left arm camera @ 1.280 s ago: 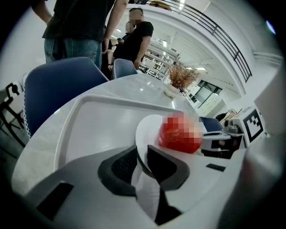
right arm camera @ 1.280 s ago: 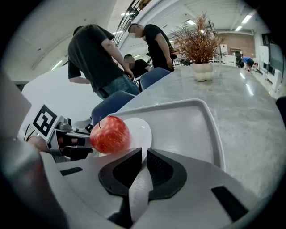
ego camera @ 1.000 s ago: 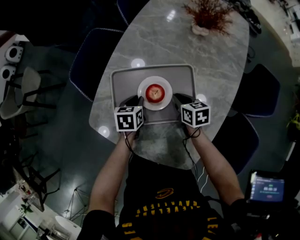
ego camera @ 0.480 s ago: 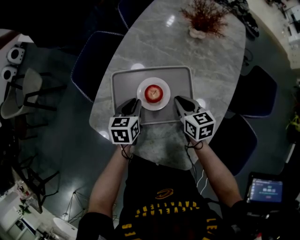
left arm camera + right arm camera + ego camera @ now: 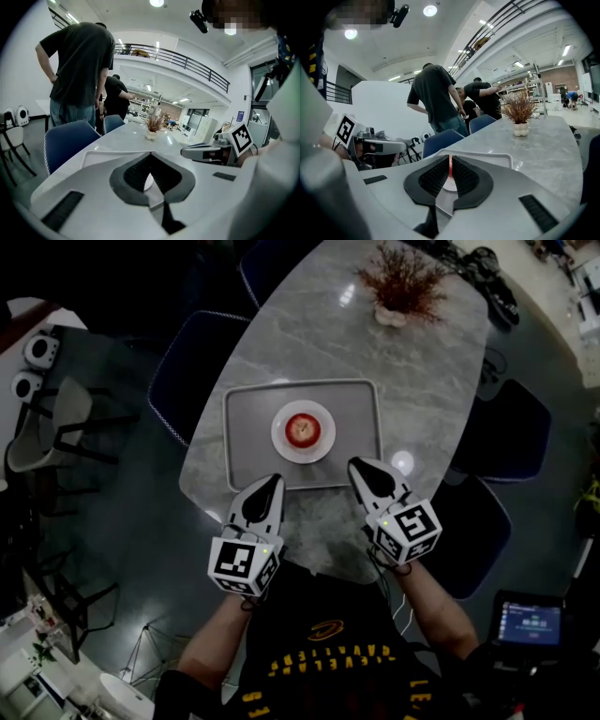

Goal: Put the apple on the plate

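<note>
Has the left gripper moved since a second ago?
Yes. The left gripper has pulled back off the tray toward the person; its jaws have just closed with nothing between them.

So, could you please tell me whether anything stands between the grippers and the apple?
Nothing visible does. The apple sits on the plate in the tray; only bare tray separates it from the left gripper and right gripper.

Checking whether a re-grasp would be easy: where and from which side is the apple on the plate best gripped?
Probably from above, fingers closing across the round middle of the apple. It sits alone at the centre of the plate, its sides bare all round, and the plate's rim is low, so any pair of opposite sides should do.
</note>
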